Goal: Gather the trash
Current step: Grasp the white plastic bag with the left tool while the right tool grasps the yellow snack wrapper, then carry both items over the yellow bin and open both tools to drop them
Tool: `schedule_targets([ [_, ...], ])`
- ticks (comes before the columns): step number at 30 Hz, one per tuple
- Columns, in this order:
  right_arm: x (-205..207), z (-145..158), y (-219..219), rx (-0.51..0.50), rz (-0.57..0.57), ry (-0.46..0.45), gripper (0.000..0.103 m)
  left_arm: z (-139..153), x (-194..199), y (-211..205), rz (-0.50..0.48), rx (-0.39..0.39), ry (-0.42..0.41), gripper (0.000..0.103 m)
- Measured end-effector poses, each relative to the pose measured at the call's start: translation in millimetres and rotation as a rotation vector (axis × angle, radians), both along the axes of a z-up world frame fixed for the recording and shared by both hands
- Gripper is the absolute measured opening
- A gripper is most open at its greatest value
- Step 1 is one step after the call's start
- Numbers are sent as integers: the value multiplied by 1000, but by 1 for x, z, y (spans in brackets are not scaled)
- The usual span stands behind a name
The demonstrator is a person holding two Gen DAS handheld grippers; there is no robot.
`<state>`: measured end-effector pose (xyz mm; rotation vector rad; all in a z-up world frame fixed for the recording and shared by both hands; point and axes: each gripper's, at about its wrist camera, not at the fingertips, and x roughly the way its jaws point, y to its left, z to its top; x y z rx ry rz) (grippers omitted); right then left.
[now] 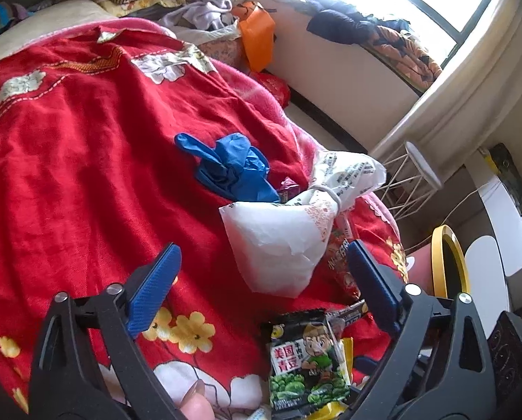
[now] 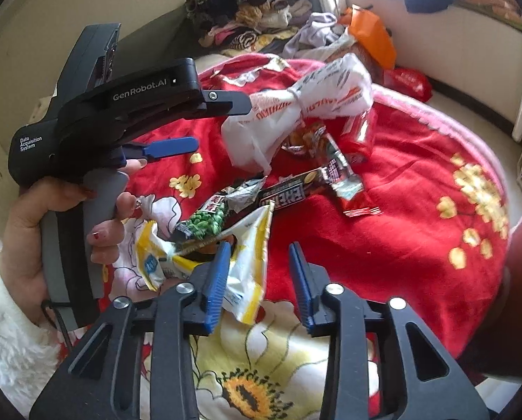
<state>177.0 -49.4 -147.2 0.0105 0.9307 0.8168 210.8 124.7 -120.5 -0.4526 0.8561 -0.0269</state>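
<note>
While the left gripper (image 1: 262,273) stands spread wide at the lower centre of its view, the tied white plastic bag (image 1: 278,245) lies between its fingers, unpinched, on the red floral blanket (image 1: 86,140). From the right wrist, the right gripper (image 2: 261,276) is half-narrowed and empty beside the yellow-and-white wrapper (image 2: 247,266); it should shift left before pinching.

"GenRobot.AI" in pale letters on the black body of the left gripper (image 2: 171,147), seen from right wrist cam; "Data Acquisition System" on its rear housing. Green pea snack packet (image 1: 304,357), near edge: Chinese chars "美国青豆". Dark bar wrapper (image 2: 292,189), mid-bed: big white letters, upside down, not legible. Tied white bag (image 2: 296,112), far side: red print, unreadable.
</note>
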Motion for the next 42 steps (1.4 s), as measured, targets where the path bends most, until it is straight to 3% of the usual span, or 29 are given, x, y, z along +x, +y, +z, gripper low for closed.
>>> schedule_targets([
  [5, -6, 2, 5, 0, 49, 1, 14, -6, 2, 2, 3, -19, 14, 75],
  [12, -13, 14, -2, 16, 40, -40, 10, -12, 6, -3, -11, -35, 30, 55],
  [15, -15, 21, -9, 16, 32, -76, 9, -11, 6, -6, -20, -39, 26, 40],
  [19, -20, 35, -21, 21, 7, -138, 8, -4, 3, -10, -20, -22, 4, 32],
  [31, -20, 61, -69, 117, -62, -212, 7, 43, -22, -19, -25, 20, -132, 28],
  [42, -19, 77, -87, 176, -118, -282, 7, 71, -41, -20, 8, 44, -208, 27],
])
